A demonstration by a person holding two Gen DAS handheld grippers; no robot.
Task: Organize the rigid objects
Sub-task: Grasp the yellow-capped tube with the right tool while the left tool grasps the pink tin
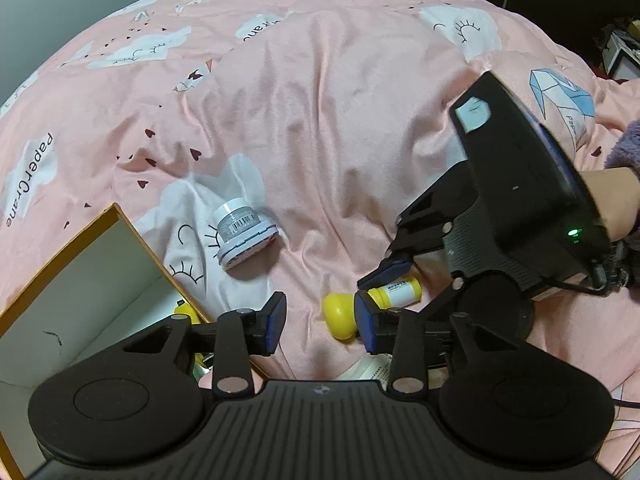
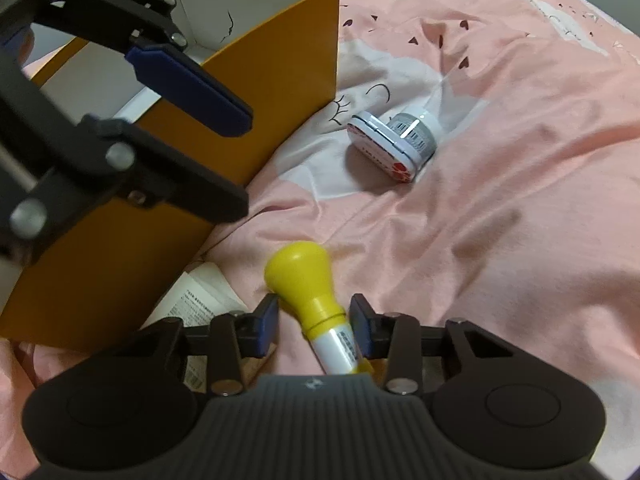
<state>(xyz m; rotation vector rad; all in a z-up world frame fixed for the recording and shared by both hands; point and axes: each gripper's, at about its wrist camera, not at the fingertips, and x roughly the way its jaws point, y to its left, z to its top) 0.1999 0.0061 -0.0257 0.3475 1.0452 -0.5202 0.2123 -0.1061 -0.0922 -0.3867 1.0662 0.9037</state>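
Observation:
A yellow bottle (image 2: 308, 292) with a bulb-shaped cap and a white label lies on the pink bedcover. Its neck is between the fingers of my right gripper (image 2: 314, 324), which is open, with a gap showing at the left pad. The left wrist view has the same bottle (image 1: 340, 316) lying just right of my left gripper (image 1: 322, 324). That gripper is open with nothing between its pads. An orange box (image 2: 280, 80) with a white inside stands to the left. A white tin (image 2: 384, 152) and a small grey jar (image 2: 416, 132) lie together farther out.
A printed paper leaflet (image 2: 204, 292) lies beside the box's wall. Something yellow (image 1: 186, 312) sits inside the box (image 1: 100, 260). A bare wrist (image 1: 612, 200) and a purple sleeve (image 1: 624, 144) are behind the right gripper. The pink quilt (image 1: 340, 120) rises in folds beyond.

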